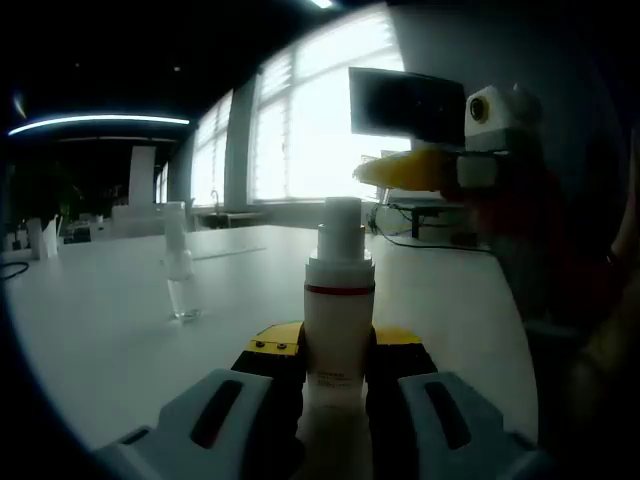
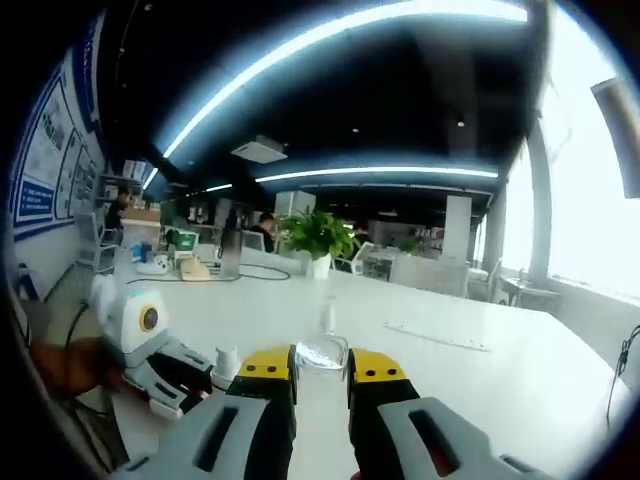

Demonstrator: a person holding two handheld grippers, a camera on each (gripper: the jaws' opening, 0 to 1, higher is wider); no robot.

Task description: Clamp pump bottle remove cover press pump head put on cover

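A white pump bottle with a red band stands upright between the yellow-tipped jaws of my left gripper, which is shut on its body. Its white pump head is bare. My right gripper hangs above and to the right of the pump head, apart from it. In the right gripper view, my right gripper is shut on the clear cover, held above the table. The left gripper and the pump head sit low at the left there.
A small clear bottle stands on the white table, left of the pump bottle, and appears again as the clear bottle beyond my right jaws. A monitor stands behind. A potted plant sits at the far edge.
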